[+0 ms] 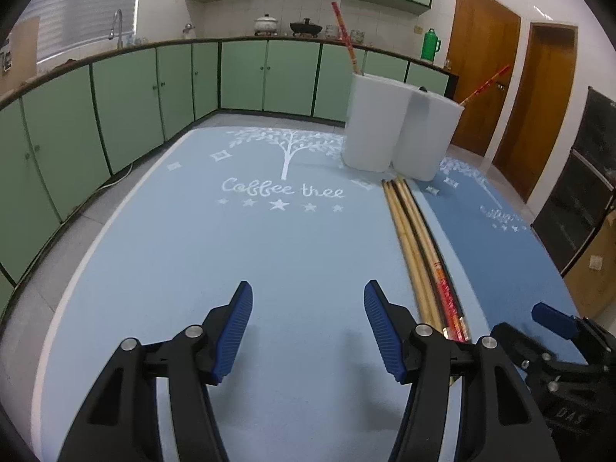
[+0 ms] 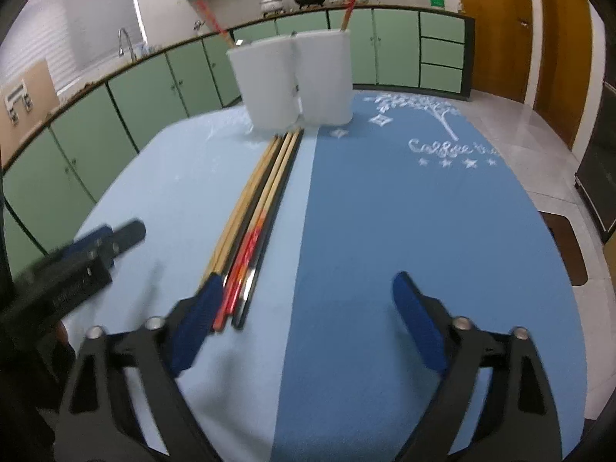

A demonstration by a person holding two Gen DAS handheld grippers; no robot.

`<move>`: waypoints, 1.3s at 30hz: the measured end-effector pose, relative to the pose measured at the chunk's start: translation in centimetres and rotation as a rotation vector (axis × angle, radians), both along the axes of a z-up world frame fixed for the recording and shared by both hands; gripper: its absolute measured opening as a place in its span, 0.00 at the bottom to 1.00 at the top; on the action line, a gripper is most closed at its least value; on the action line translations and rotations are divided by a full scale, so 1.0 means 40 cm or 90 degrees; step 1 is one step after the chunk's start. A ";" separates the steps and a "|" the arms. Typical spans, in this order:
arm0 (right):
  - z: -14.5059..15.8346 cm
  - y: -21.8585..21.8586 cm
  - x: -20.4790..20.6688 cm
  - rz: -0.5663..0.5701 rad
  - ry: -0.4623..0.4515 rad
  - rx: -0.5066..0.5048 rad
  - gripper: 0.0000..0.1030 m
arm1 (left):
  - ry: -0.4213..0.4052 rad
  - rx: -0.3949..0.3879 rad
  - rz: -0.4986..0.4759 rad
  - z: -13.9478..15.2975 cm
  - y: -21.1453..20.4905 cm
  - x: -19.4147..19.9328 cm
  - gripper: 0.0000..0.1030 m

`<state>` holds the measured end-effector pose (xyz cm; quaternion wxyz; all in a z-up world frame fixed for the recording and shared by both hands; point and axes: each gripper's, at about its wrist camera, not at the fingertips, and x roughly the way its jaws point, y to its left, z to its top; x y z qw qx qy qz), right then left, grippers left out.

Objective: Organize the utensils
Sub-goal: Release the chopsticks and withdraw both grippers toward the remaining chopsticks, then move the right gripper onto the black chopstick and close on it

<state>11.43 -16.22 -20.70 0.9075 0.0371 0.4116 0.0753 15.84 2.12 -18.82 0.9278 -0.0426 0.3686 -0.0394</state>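
Bench (image 1: 192, 269) surface: two fabric-like mats laid edge to edge, a pale blue mat (image 2: 161, 177) and a darker blue mat (image 2: 404, 250), each printed in white with a tree, stars and script lettering.

Task items: a bundle of chopsticks (image 1: 417, 246) lies flat along the seam between the mats, tips pointing toward the holders. The bundle mixes plain bamboo-coloured sticks, dark sticks and at least one with a red patterned end. All are long, thin and straight, lying side by side and touching.

At the far end of the bundle stand two white cylindrical holders (image 2: 294, 81), upright, smooth-walled and touching each other. One red-patterned chopstick (image 1: 344, 36) leans out of the left-hand holder in the left wrist view; another (image 1: 486, 84) leans out of the other.

Left claw (image 1: 308, 331): spread wide, nothing between the ribbed blue pads, hovering over the pale mat just left of the bundle's near end. Its right finger partly covers the chopstick ends in its own view.

Right claw (image 2: 308, 327): spread wide, empty, over the seam; its left pad (image 2: 200, 315) sits just beside the near ends of the chopsticks. Contact cannot be confirmed; this view is blurred.

Surroundings: green cabinets (image 1: 127, 96) beyond the bench, a green thermos (image 1: 430, 44), pots on the far worktop, wooden doors (image 1: 485, 65) to the right.
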 end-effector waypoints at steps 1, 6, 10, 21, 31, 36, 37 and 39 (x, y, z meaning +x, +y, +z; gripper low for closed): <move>-0.002 0.004 -0.004 0.002 0.003 -0.004 0.76 | 0.002 -0.002 0.000 -0.005 0.004 -0.002 0.58; -0.013 0.028 -0.018 0.015 0.018 -0.020 0.69 | 0.024 -0.002 0.010 -0.015 0.023 -0.016 0.58; -0.024 0.037 -0.016 0.007 0.031 -0.029 0.66 | 0.040 0.002 0.002 -0.024 0.015 -0.025 0.58; -0.025 0.041 -0.016 -0.027 0.028 -0.084 0.59 | 0.058 0.008 -0.009 -0.040 0.001 -0.027 0.58; -0.012 0.018 -0.022 -0.021 0.018 -0.013 0.49 | 0.059 0.022 -0.014 -0.040 -0.017 -0.029 0.58; -0.024 0.031 -0.010 -0.011 0.029 -0.014 0.23 | 0.057 0.023 -0.015 -0.039 -0.018 -0.032 0.58; -0.025 0.033 -0.010 -0.006 0.029 -0.010 0.14 | 0.058 0.024 -0.016 -0.041 -0.019 -0.032 0.58; -0.027 0.039 -0.010 0.000 0.030 -0.015 0.06 | 0.063 0.023 -0.021 -0.043 -0.023 -0.029 0.58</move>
